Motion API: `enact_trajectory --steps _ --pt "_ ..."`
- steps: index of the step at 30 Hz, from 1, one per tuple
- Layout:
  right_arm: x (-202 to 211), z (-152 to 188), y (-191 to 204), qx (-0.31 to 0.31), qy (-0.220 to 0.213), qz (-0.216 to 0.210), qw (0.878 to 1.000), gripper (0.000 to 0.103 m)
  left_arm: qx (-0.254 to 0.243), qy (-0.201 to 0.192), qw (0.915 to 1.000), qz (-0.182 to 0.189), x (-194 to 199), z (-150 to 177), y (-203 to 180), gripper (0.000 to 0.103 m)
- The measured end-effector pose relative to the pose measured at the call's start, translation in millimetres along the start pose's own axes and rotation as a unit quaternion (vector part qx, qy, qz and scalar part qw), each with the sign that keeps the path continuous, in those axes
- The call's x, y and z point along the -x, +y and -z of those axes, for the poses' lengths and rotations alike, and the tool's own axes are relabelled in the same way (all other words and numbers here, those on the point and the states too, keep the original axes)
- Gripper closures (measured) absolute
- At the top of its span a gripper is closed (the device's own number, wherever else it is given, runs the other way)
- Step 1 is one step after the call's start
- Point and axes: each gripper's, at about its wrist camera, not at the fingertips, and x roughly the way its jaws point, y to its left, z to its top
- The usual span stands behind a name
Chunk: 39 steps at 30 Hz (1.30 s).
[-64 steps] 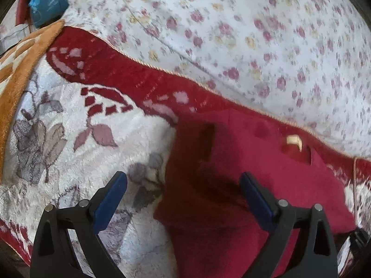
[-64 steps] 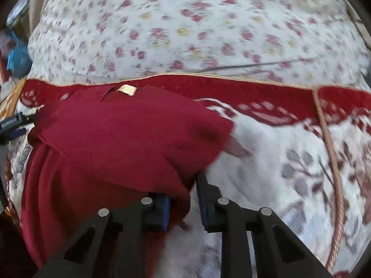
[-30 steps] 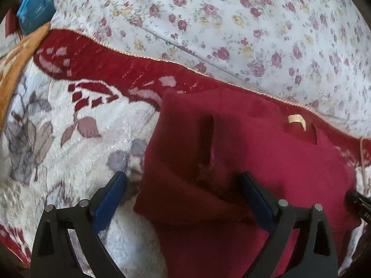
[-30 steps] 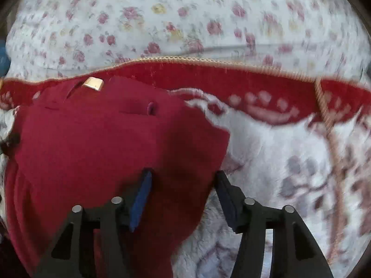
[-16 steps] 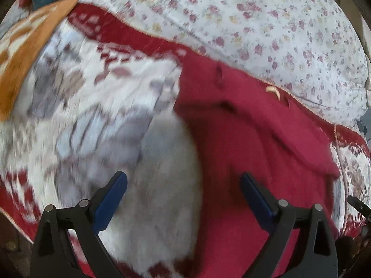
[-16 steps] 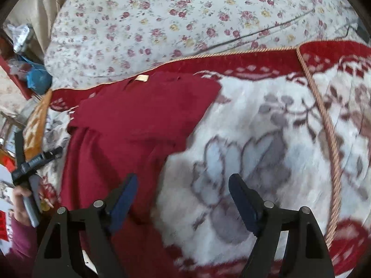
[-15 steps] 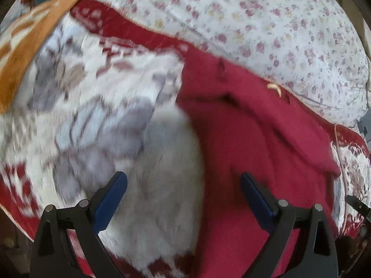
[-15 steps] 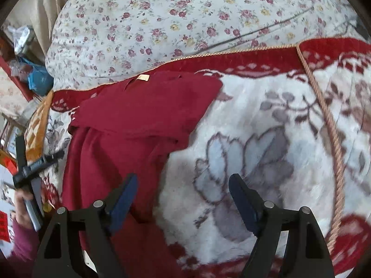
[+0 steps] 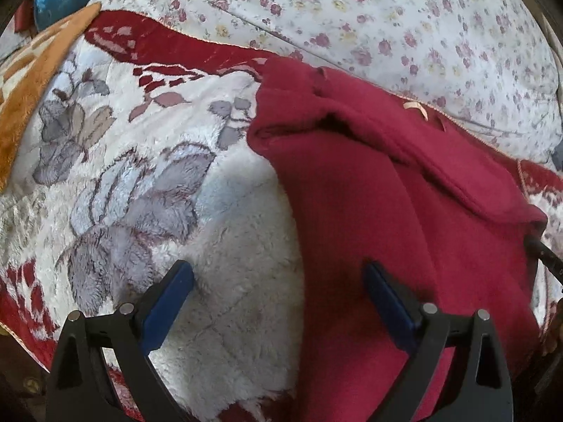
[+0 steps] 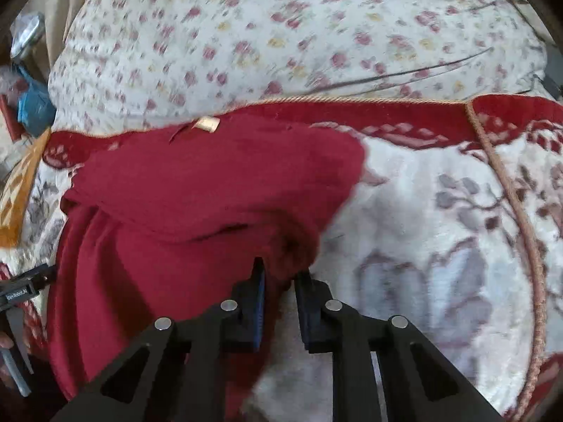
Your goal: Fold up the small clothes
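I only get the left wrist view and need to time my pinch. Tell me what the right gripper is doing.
Observer: The right gripper has its jaws closing, with the right edge of the red garment bunched between them.
Operator: Report where on the garment that is.
Observer: Just below the folded-over top layer, at the side edge.
Operator: Say what lies beyond that edge.
Observer: The floral blanket, running out to its cord trim.
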Motion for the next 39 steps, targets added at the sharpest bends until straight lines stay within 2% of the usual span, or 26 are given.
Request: enact_trajectory --steps 3,5,9,10,11,13,18,21,24,28,32,34,37,38,39 --pt "-9 1 -10 -0.016 0.013 0.017 1.0 0.089 0.002 0.002 1.0 0.001 1 3 2 0.006" --pt "-16 5 -7 0.0 0.018 0.035 0.999 0.089 -0.004 0.005 1.0 -0.001 6 8 0 0.006" --pt "-2 5 -2 0.013 0.045 0.002 0.999 0.087 0.0 0.002 0.9998 0.019 25 31 1 0.006" --pt "11 7 -2 0.014 0.042 -0.01 0.999 0.081 -0.001 0.003 0.9997 0.023 28 37 1 0.006" --pt "21 10 -3 0.017 0.04 -0.02 0.999 0.06 -0.005 0.004 0.9996 0.026 32 44 1 0.006" --pt "45 26 -7 0.021 0.041 -0.045 0.998 0.031 -0.011 0.005 0.9995 0.03 40 59 0 0.006" --pt "85 71 -7 0.056 0.076 -0.082 0.992 0.029 -0.019 0.012 0.9986 0.048 62 101 2 0.006" --pt "91 96 -14 0.047 0.099 -0.101 0.989 0.027 -0.018 0.024 0.9977 0.061 68 128 1 0.006" --pt "89 122 -21 0.046 0.124 -0.1 0.986 0.027 -0.023 0.046 0.9973 0.053 62 146 -2 0.006" --pt "79 141 -32 0.023 0.147 -0.108 0.983 0.027 -0.022 0.071 0.9962 0.046 47 155 -5 0.006" --pt "68 157 -27 0.024 0.171 -0.121 0.977 0.027 -0.006 0.068 0.9963 0.053 42 154 -7 0.006" --pt "66 159 -19 0.04 0.167 -0.119 0.978 0.025 0.003 0.062 0.9965 0.056 43 152 -6 0.006" --pt "64 158 -14 0.042 0.158 -0.124 0.979 0.025 -0.002 0.057 0.9976 0.04 45 154 -6 0.019" --pt "62 157 -14 0.039 0.159 -0.123 0.979 0.025 -0.003 0.054 0.9978 0.037 47 154 -6 0.029" --pt "62 156 -14 0.038 0.159 -0.123 0.979 0.025 -0.003 0.049 0.9981 0.038 51 154 -4 0.044"
